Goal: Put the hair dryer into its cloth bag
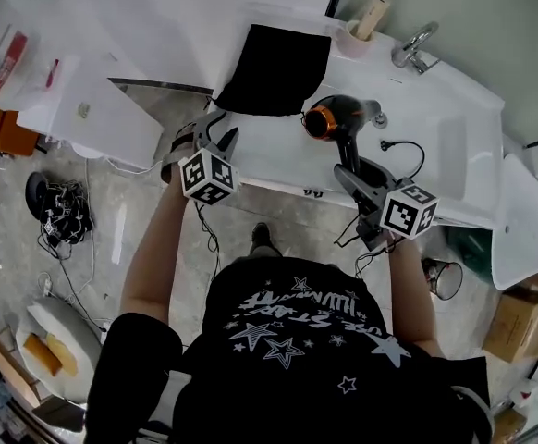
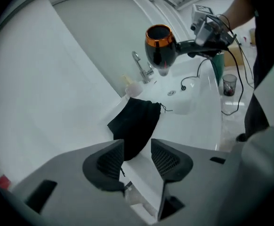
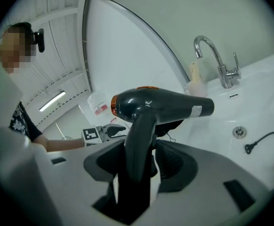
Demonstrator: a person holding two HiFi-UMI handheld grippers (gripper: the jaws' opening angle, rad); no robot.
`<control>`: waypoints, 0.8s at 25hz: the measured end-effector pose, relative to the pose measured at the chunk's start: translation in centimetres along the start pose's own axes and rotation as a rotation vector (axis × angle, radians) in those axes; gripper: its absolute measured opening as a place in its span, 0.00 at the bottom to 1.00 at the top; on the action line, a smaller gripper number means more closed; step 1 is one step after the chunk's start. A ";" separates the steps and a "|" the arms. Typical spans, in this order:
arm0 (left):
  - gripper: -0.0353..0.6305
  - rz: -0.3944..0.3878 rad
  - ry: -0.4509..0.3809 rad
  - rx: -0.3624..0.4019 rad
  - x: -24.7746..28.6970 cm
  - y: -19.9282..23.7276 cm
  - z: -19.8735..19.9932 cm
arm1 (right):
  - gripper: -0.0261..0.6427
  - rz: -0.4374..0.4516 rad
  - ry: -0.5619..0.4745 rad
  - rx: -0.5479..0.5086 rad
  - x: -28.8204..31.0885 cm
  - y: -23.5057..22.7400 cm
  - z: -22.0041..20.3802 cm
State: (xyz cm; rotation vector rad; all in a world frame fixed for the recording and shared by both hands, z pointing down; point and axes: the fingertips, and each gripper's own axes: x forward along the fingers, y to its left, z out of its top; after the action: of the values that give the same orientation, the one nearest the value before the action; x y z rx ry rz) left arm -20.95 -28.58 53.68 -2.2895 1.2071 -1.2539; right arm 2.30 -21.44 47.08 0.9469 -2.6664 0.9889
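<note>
Both forearms reach forward over the near edge of the white washbasin counter [image 1: 454, 155]. The left gripper [image 1: 215, 139] hangs with jaws spread and empty, just short of the flat black cloth bag [image 1: 274, 67] on the counter's left end. The right gripper [image 1: 350, 181] pinches the handle of the glossy black hair dryer with a copper-ringed nozzle [image 1: 336, 118], held above the counter. Only the right gripper view shows its white label [image 3: 197, 110].
</note>
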 end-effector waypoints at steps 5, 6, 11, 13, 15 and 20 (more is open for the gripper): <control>0.36 -0.038 0.060 0.164 3.0 0.6 -1.7 | 0.35 -0.030 -0.010 0.028 0.9 -0.2 0.1; 0.36 -0.044 0.069 0.178 3.5 0.7 -2.0 | 0.35 -0.034 -0.009 0.030 1.0 -0.3 0.1; 0.36 -0.049 0.074 0.229 5.3 1.3 -2.5 | 0.35 -0.049 0.010 0.032 1.7 -0.2 -0.4; 0.35 -0.041 0.079 0.253 5.8 1.6 -2.6 | 0.35 -0.048 0.012 0.038 1.9 -0.1 -0.6; 0.33 -0.039 0.088 0.252 6.2 1.8 -2.7 | 0.35 -0.048 0.014 0.044 2.0 -0.1 -0.7; 0.23 -0.015 0.097 0.257 6.8 2.4 -3.0 | 0.35 -0.043 0.016 0.039 2.5 0.2 -0.8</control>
State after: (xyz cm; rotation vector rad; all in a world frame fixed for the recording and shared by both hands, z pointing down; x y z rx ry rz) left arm -22.73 -34.89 57.97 -2.0782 0.9930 -1.4477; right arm 0.15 -22.05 48.44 0.9947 -2.6113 1.0391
